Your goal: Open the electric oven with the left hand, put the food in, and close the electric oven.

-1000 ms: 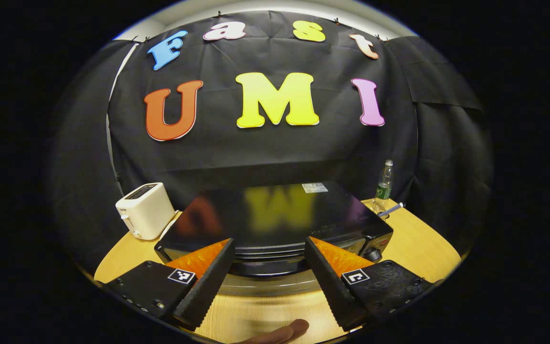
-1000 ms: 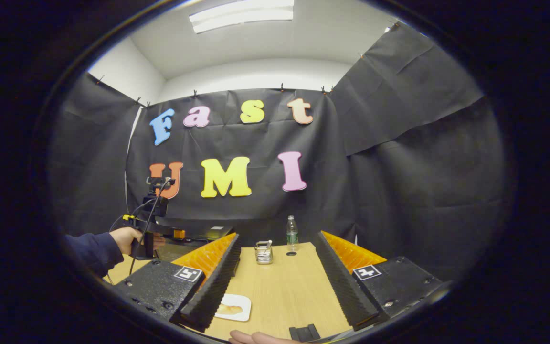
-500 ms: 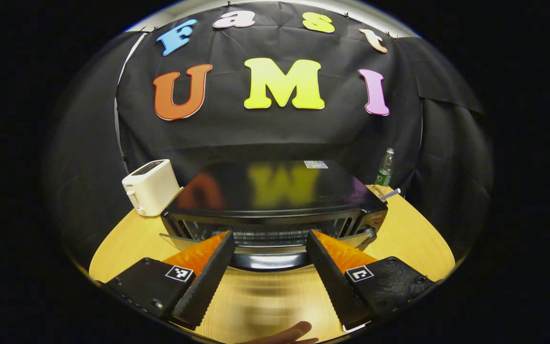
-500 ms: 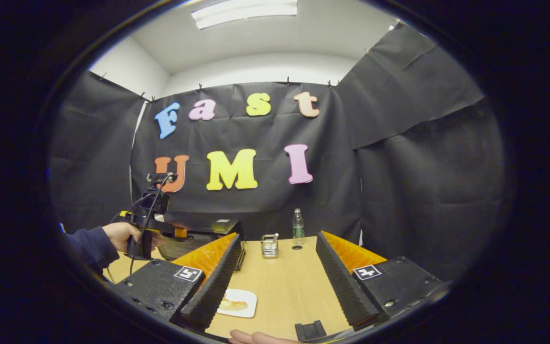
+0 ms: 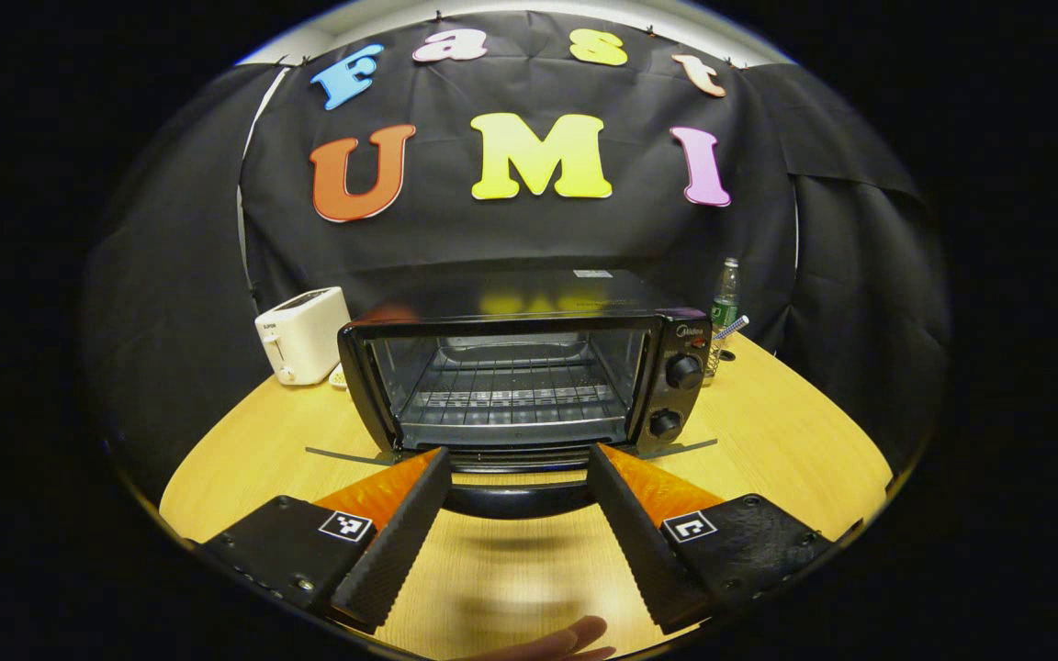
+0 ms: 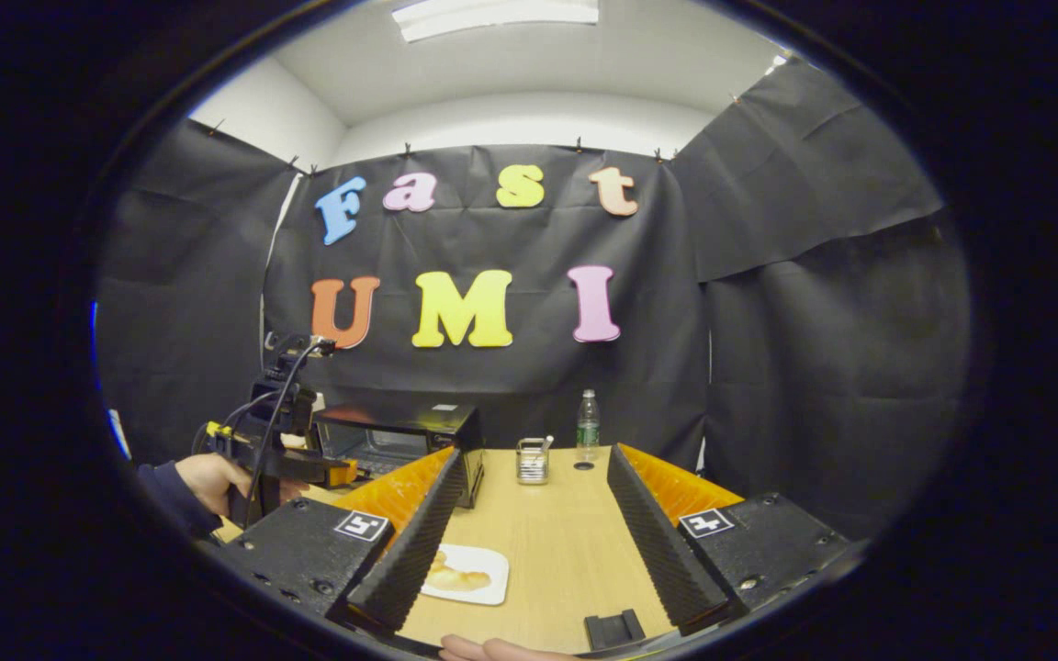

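Left gripper view: the left gripper (image 5: 518, 514) straddles, unclenched, the black handle (image 5: 518, 500) of the black electric oven's (image 5: 529, 367) lowered door — it could spring shut — while the right gripper (image 6: 529, 542) gapes empty above the pastry (image 6: 455, 579) on a white plate (image 6: 492, 592) near the tabletop's front edge.

On the one wooden table (image 5: 795, 441) stand one electric oven (image 5: 515, 381) with two knobs (image 5: 683, 372), one white toaster (image 5: 301, 334), one plastic bottle (image 6: 588, 429), one wire holder (image 6: 533, 460), and one white plate (image 6: 483, 588) bearing one piece of food (image 6: 455, 578).
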`<move>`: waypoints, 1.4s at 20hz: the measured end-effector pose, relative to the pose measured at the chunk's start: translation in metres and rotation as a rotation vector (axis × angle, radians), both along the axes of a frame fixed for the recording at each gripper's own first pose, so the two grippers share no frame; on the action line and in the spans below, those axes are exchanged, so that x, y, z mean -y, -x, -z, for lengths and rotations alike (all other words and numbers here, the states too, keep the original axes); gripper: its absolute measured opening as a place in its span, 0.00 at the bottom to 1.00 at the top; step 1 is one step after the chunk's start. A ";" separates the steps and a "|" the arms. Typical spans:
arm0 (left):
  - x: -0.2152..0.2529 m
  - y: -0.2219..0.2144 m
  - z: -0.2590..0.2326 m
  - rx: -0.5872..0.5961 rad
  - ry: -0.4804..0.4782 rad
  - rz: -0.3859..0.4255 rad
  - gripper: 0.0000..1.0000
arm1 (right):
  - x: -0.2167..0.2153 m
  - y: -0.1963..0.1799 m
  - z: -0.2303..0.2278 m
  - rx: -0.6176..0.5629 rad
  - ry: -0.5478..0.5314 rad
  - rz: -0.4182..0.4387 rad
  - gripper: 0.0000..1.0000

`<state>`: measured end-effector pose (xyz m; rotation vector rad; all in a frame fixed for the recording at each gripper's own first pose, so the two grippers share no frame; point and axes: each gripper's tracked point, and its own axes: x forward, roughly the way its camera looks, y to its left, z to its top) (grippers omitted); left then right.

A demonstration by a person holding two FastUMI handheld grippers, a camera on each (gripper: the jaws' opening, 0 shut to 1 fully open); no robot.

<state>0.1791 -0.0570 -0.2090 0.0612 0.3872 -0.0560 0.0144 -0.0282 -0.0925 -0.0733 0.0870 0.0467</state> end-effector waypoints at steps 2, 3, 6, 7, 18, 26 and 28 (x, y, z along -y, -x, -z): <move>-0.003 0.009 0.014 0.000 0.014 -0.007 0.99 | -0.007 -0.004 0.008 -0.017 0.018 -0.004 0.96; -0.001 0.015 0.019 -0.002 0.015 -0.010 0.99 | -0.009 -0.007 0.014 -0.028 0.024 -0.006 0.96; 0.000 0.026 0.038 -0.021 0.019 -0.013 0.99 | -0.015 -0.014 0.030 -0.064 0.044 -0.008 0.96; 0.000 0.031 0.043 -0.024 0.020 -0.014 0.98 | -0.016 -0.017 0.033 -0.075 0.049 -0.006 0.97; 0.004 0.051 0.102 -0.095 0.049 -0.029 0.95 | -0.020 -0.043 0.082 -0.207 0.029 -0.002 1.00; 0.004 0.058 0.101 -0.101 0.193 -0.036 0.92 | -0.036 -0.071 0.136 -0.323 0.066 -0.051 1.00; -0.003 0.064 0.092 -0.073 0.195 -0.043 0.92 | -0.044 -0.078 0.161 -0.377 0.085 -0.078 1.00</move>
